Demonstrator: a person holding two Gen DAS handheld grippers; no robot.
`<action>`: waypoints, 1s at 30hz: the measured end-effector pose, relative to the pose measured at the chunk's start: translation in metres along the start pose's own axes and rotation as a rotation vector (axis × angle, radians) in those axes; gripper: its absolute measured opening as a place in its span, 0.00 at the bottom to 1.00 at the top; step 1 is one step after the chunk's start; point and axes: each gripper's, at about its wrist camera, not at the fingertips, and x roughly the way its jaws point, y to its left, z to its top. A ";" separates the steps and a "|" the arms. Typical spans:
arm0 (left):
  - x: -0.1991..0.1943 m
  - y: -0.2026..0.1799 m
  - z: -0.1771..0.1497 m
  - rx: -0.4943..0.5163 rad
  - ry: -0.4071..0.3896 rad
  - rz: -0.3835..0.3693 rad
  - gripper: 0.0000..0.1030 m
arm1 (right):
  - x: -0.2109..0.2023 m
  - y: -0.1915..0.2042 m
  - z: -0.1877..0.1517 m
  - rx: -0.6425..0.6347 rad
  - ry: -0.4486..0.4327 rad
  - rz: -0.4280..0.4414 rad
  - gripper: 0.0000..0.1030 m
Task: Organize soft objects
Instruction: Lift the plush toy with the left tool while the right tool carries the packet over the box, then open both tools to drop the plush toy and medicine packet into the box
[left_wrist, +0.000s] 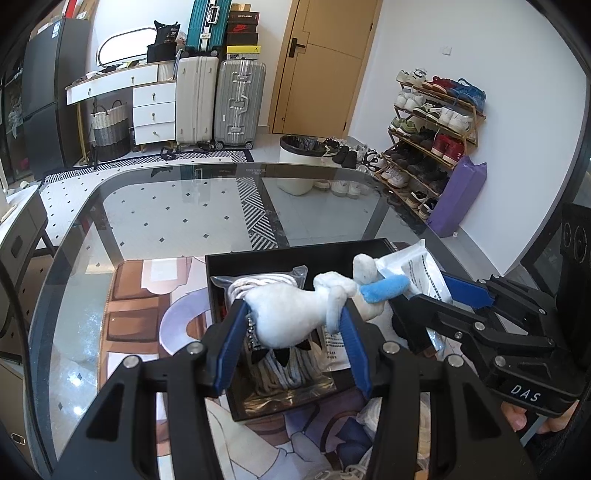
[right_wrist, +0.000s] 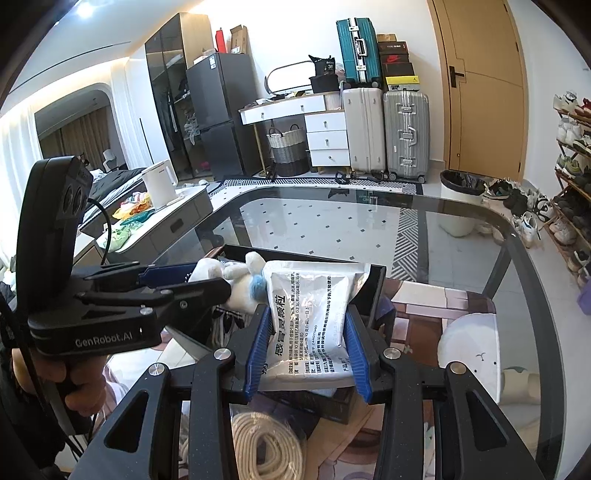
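Left wrist view: the left claw (left_wrist: 295, 325) is clenched on a white plush toy (left_wrist: 295, 310), holding it over the black box (left_wrist: 221, 266) on the glass counter (left_wrist: 147, 206). The right claw (right_wrist: 306, 343) grips a white printed pouch (right_wrist: 310, 306) above the same box. A bagged rope bundle (left_wrist: 266, 284) already lies inside; loose rope (right_wrist: 266, 446) waits outside. Both claws tilt downward, side by side; lowering and releasing seems next.
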 end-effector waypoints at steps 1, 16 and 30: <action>0.001 0.000 0.000 -0.002 0.002 0.001 0.48 | 0.003 0.000 0.001 0.002 0.000 0.002 0.39; 0.010 0.001 -0.004 0.008 0.019 0.023 0.49 | 0.021 -0.001 -0.001 -0.014 0.000 -0.009 0.39; 0.006 -0.006 -0.009 0.045 0.026 0.012 0.64 | 0.012 0.010 -0.008 -0.069 -0.008 -0.015 0.67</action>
